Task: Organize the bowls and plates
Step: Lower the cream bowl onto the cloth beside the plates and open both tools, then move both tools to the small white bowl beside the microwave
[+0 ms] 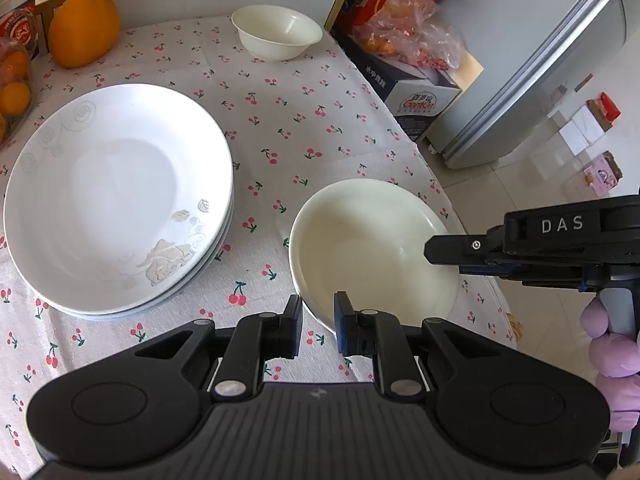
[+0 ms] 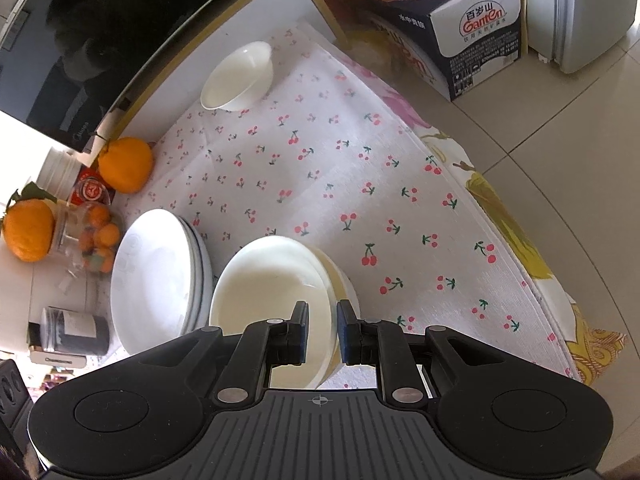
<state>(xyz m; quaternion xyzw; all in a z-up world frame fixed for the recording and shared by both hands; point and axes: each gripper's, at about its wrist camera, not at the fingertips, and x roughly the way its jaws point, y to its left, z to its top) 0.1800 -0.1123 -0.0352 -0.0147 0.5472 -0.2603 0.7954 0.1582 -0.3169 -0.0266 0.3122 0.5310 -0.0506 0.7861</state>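
Note:
A cream bowl [image 1: 372,248] [image 2: 268,280] stands on the cherry-print tablecloth [image 1: 280,128] close to the table's right edge. My left gripper [image 1: 318,308] is shut on its near rim, one finger outside and one inside. At the bowl's right rim is my right gripper [image 2: 322,312] [image 1: 434,250]. It straddles the rim, with a gap showing beside the left pad, so it stands open. A stack of white plates [image 1: 120,200] [image 2: 160,272] sits just left of the bowl. A smaller white bowl [image 1: 276,36] [image 2: 236,76] rests at the far end of the cloth.
Oranges [image 1: 84,28] [image 2: 126,164] and a jar of small fruit [image 2: 96,240] line the left side. A dark appliance [image 2: 80,40] stands at the back. Beyond the table's right edge are a cardboard box [image 2: 472,28], a bag of snacks [image 1: 404,32] and a fridge [image 1: 560,60]. A gloved hand [image 1: 612,344] holds the right gripper.

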